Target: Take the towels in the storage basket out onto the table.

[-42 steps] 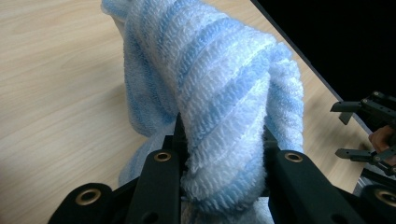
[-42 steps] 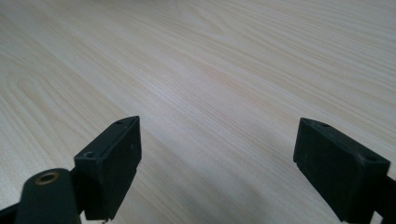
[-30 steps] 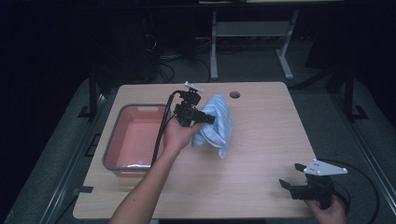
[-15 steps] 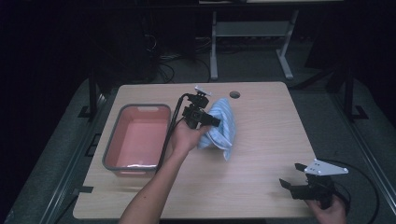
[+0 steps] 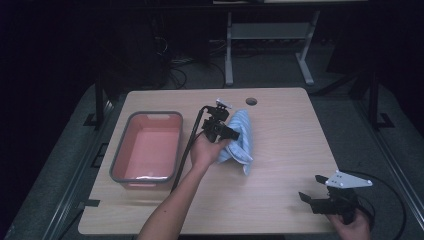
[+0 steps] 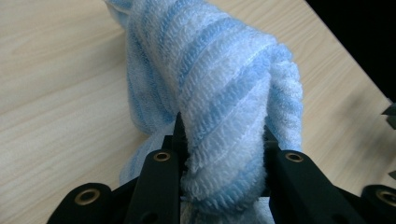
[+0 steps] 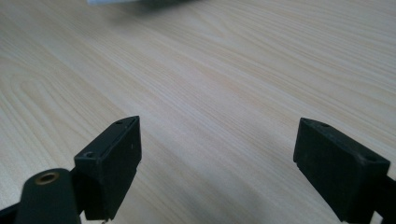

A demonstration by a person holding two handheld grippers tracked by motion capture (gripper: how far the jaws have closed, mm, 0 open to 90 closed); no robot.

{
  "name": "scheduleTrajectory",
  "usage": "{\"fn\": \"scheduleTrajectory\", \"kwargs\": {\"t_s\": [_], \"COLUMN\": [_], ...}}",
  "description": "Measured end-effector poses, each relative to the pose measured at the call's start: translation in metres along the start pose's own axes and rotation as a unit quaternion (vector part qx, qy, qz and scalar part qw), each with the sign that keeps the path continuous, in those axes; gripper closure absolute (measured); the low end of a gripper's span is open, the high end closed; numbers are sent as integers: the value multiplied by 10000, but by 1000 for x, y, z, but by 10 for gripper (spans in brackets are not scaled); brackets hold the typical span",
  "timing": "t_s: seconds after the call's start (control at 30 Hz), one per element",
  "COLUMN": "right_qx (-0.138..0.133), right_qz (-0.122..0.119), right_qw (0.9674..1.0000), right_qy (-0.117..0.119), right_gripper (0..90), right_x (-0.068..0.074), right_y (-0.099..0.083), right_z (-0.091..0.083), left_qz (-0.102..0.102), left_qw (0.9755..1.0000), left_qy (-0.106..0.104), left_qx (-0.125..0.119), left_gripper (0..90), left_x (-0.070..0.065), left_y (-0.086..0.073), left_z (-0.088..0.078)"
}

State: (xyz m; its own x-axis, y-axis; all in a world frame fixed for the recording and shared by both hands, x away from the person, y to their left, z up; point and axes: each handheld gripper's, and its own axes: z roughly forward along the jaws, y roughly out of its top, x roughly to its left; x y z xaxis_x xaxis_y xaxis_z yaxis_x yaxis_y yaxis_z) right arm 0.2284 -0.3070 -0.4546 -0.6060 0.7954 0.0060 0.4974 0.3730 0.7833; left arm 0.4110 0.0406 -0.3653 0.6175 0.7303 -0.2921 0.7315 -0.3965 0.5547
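blue-striped towel (image 6: 224, 93) in left claw (image 5: 227, 134), forearm angled across table (image 5: 280, 200)

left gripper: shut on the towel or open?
Shut on it. Left gripper has a bunched fold of the blue striped towel pinched between both jaws.

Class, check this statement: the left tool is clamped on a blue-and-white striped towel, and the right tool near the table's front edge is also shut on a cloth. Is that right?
Not quite. The left tool is indeed clamped on the striped towel, as the left gripper view shows. But the right tool is open, its jaws wide apart over the bare table and holding nothing; the right gripper view shows this.
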Motion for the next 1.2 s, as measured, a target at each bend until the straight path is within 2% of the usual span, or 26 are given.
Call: {"fn": "scheduleTrajectory", "kwargs": {"t_s": [0.23, 0.7, 0.87, 1.2], "right_qx": [31, 50, 63, 83], "right_qz": [-1, -19, -26, -54], "right_qw": [10000, 10000, 10000, 9999], "right_qy": [14, 30, 45, 66], "right_gripper": [146, 146, 146, 146], "right_x": [1, 2, 3, 4], "right_y": [0, 0, 1, 1], "right_z": [1, 2, 4, 5], "left_qz": [-118, -143, -208, -193], "left_qw": [9999, 9999, 9998, 9998], "left_qy": [28, -16, 2, 45], "left_qx": [-4, 44, 18, 92], "left_gripper": [700, 684, 673, 658], "left_x": [2, -2, -4, -5], "left_y": [-6, -12, -17, -22], "left_z": [12, 36, 43, 55]}}
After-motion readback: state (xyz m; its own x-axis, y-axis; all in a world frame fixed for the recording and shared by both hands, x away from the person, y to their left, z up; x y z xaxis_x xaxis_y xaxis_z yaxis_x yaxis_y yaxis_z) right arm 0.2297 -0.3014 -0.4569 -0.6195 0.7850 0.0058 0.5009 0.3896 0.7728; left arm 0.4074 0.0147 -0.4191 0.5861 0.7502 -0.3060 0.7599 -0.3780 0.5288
